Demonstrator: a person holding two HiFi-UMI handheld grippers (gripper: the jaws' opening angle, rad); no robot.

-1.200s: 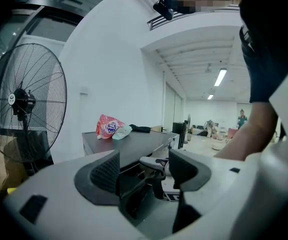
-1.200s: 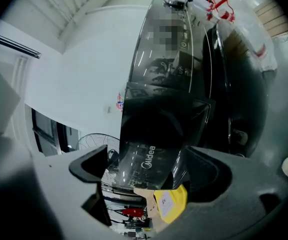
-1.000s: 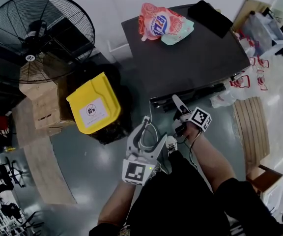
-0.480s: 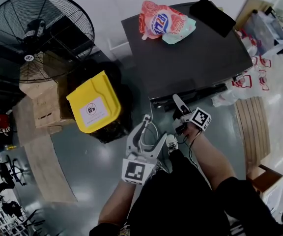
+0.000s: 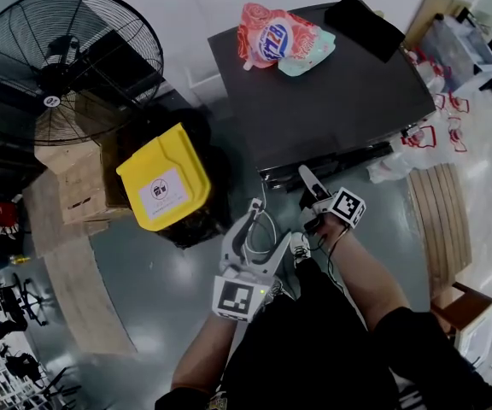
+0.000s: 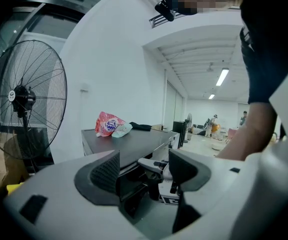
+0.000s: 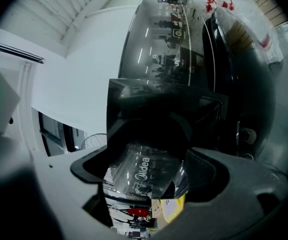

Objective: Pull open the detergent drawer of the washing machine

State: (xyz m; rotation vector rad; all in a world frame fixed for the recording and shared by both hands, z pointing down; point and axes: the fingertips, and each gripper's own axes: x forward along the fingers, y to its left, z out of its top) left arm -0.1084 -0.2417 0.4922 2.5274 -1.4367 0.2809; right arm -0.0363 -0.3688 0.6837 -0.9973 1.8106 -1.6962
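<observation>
Pinching the glossy dark front of the detergent drawer (image 7: 143, 170), the right gripper (image 5: 308, 184) has one jaw at each side of the panel, which fills the gap between them and bears the word "Midea". In the head view this gripper reaches the front edge of the washing machine (image 5: 331, 92), where the drawer juts out a little from the machine's dark face. The left gripper (image 6: 144, 171) hangs in front of the machine and lower, just beside the right one, jaws spread with nothing between them; past its jaws its own view shows the right gripper and the machine's flat top. On the top of the machine, toward the back, a red and white detergent pouch (image 5: 272, 34) lies touching a pale green pouch (image 5: 307, 54), with a black item (image 5: 367, 28) at the rear corner. To the left of the machine stands a yellow bin (image 5: 162, 188), and farther left a large black fan (image 5: 58, 62).
</observation>
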